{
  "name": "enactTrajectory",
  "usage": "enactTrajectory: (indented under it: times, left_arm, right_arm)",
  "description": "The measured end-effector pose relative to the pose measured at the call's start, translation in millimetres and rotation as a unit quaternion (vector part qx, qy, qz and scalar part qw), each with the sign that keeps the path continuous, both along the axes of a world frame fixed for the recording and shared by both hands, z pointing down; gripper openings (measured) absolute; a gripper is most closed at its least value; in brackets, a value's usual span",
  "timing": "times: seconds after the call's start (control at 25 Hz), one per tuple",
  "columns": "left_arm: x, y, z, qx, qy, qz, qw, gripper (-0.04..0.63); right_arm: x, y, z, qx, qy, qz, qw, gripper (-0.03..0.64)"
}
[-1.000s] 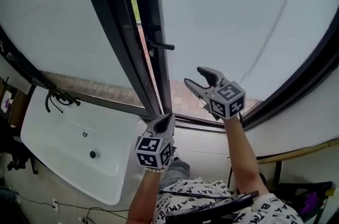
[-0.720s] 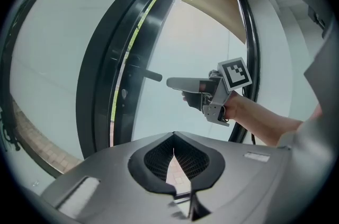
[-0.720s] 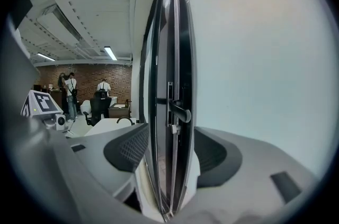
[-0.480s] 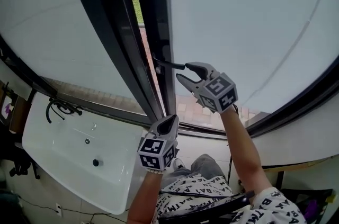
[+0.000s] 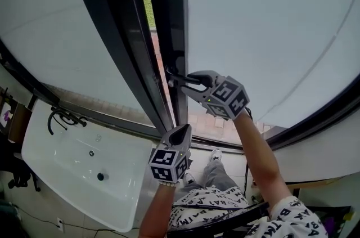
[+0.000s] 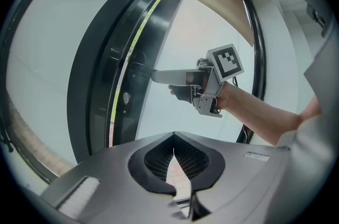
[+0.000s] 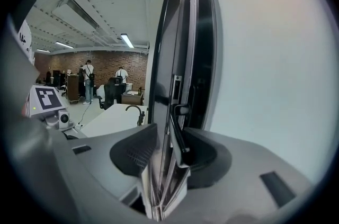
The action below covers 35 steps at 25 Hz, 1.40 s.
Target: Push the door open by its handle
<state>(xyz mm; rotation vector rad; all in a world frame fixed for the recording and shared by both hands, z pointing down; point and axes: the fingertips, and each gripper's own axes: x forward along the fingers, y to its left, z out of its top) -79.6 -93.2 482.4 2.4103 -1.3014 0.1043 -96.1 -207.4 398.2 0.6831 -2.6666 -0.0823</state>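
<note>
My right gripper [image 5: 188, 82] has climbed from 4 o'clock to the centre of the head view over the past second and now straddles the handle [image 5: 178, 79]. Its jaws stand apart, one above and one below the dark lever. In the right gripper view the lever rests against one jaw, with the door's dark edge running up between the two. The handle sits on the dark frame of the frosted door [image 5: 264, 23], which stands slightly ajar. A strip of grass and paving shows through the gap toward 12 o'clock. My left gripper [image 5: 181, 133] hangs at 6 o'clock, jaws all but together with nothing between them, apart from the handle. A white sink [image 5: 67, 164] lies at 8 o'clock.
</note>
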Motion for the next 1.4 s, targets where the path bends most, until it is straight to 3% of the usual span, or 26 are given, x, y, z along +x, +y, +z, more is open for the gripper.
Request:
enactTrajectory:
  times: [0.2,0.32,0.8,1.4]
  left_arm:
    - [-1.6,-6.7,2.4,-0.003,0.002,-0.004,1.0000,-0.011]
    - [-2.6,-9.2,1.1,-0.003,0.003,-0.006,1.0000,-0.011]
    - [8.5,-27.2,-1.7,0.004,-0.003,0.002,1.0000,-0.011]
    - [41.9,-71.0,-9.6,0.004,-0.017,0.005,0.9998,-0.011]
  right_arm:
    - [-2.0,1.3,-1.7,-0.001,0.023,-0.015,1.000,0.141]
    - [-1.8,-1.4,-2.8,0.009,0.029,-0.016,0.999,0.077]
    - [3.2,-11.2,2.9,-0.034,-0.004,-0.046,0.998,0.069]
    - [8.8,-77.0,-1.6,-0.046,-0.032,-0.016,0.998,0.067]
